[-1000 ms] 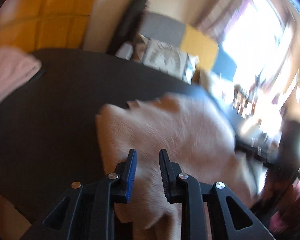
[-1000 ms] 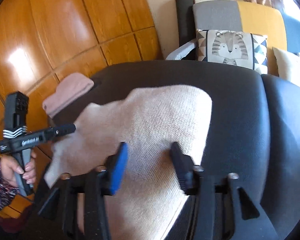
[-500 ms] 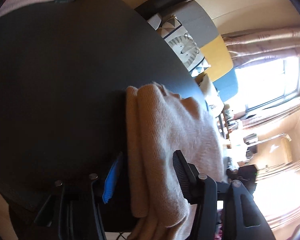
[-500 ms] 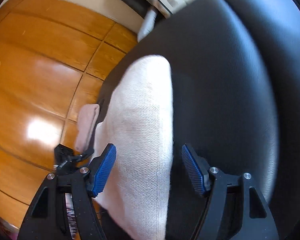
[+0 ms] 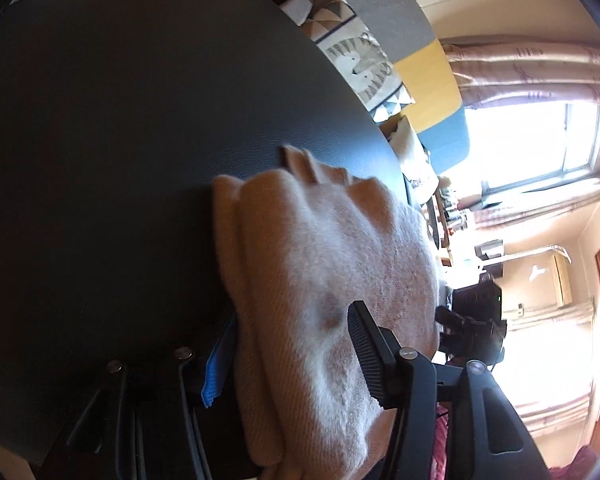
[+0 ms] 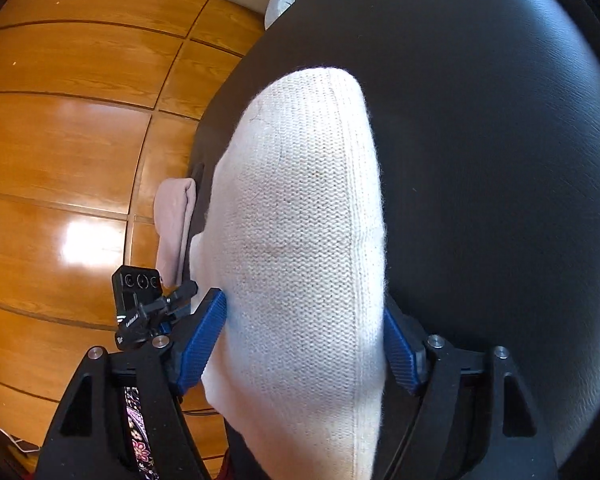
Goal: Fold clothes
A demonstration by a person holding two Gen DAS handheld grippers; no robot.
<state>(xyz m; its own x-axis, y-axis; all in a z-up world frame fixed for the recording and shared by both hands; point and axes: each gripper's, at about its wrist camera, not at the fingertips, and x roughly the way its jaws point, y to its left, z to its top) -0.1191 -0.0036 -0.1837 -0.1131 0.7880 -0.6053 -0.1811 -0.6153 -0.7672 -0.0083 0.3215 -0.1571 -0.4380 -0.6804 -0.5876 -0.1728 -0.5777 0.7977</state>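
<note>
- Folded cream sweater lying on black table, near edge, layers stacked — reads as fold done, being let go.
- Left gripper spread wide, straddling sweater, no visible clamp.
- Right gripper opening, knit between pads.
- Pink garment at table edge, apart. Tiger cushion beyond. Nothing blocking.

My right gripper straddles the folded cream sweater on the black table, its jaws opening around it.
</note>
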